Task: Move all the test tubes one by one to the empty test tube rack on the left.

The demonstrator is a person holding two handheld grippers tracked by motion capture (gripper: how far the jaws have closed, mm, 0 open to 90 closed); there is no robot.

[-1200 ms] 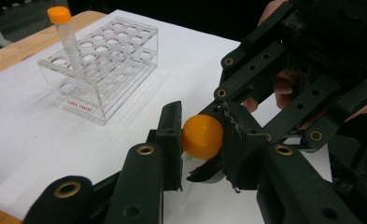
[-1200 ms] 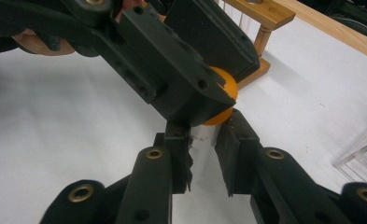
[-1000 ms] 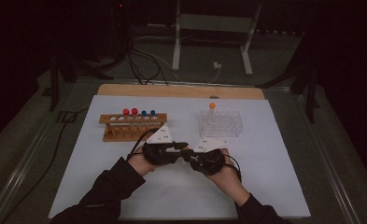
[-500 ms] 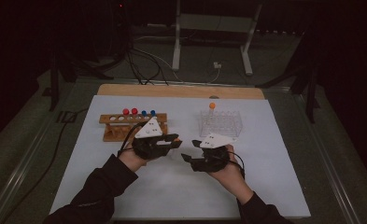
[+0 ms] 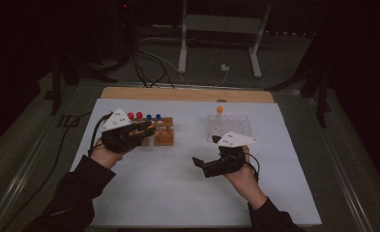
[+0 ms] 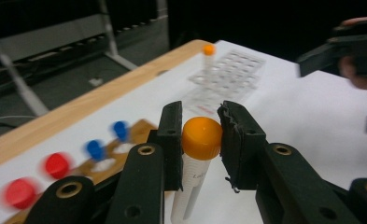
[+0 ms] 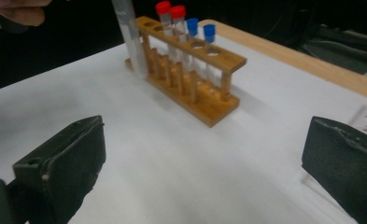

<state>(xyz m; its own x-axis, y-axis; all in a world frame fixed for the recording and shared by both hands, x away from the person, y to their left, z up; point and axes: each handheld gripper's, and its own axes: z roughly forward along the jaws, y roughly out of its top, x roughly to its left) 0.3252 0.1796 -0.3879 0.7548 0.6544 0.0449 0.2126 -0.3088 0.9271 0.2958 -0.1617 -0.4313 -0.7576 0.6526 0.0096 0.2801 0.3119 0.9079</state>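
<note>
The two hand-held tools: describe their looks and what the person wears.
Both the left tool and the right tool are black, each with two flat, dark-padded jaws on arms with brass-ringed holes, and a pale three-cornered plate on top. A black cable trails from each. The person wears dark long sleeves.

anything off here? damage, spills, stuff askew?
One thing: in the left gripper view, the pad right of the orange-capped tube is ragged and torn along its edge. No spills. The wooden rack stands upright, tubes seated.
</note>
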